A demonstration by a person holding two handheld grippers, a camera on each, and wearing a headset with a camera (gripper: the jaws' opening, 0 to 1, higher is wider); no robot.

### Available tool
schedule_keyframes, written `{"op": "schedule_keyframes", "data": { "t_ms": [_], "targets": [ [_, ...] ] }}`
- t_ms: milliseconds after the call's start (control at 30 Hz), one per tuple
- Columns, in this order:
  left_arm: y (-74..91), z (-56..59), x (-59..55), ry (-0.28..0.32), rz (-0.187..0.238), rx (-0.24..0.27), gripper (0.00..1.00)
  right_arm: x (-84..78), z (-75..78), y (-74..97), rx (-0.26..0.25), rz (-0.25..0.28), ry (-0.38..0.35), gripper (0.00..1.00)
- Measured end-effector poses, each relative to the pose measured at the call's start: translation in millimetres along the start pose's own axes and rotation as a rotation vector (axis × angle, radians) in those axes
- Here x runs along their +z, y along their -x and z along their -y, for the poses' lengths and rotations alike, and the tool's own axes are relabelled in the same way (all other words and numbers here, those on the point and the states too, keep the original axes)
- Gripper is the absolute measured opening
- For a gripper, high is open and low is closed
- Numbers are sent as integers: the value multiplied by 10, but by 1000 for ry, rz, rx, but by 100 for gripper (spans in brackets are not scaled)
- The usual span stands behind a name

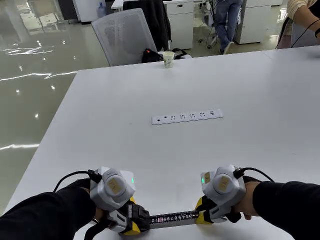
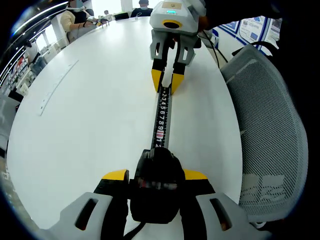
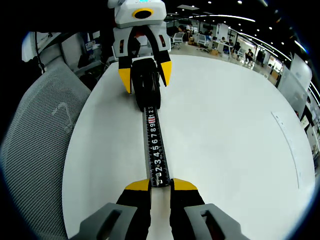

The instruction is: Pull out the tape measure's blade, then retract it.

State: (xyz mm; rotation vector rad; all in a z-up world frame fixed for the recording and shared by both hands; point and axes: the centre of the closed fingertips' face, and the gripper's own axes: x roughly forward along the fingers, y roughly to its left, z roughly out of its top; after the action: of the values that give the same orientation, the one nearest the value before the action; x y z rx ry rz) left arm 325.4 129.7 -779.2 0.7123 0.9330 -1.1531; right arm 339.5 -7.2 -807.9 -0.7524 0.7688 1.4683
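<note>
The left gripper (image 2: 155,176) is clamped on the black tape measure case (image 2: 156,192), its yellow-tipped jaws pressing the case from both sides. The right gripper (image 3: 161,186) has its jaws pinched together on the free end of the blade (image 3: 154,147). The blade is drawn out a short way and runs straight between the two grippers, just above the white table (image 1: 200,85), with its printed numbers facing up. In the head view both grippers sit at the near edge of the table, the case to the left and the blade's tip to the right, with dark sleeves behind them. Farther out, a white power strip (image 1: 187,116) lies flat near the table's middle. A paper cup (image 1: 168,58) stands at the far edge, and a grey mesh chair (image 1: 122,35) stands beyond it.
</note>
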Motion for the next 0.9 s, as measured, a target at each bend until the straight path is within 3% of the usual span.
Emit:
{"op": "schedule_keyframes", "data": {
  "t_ms": [900],
  "targets": [
    [16,3,18,2,2,3,35,-134,7,107,-10,-16,-11,10]
  ]
}}
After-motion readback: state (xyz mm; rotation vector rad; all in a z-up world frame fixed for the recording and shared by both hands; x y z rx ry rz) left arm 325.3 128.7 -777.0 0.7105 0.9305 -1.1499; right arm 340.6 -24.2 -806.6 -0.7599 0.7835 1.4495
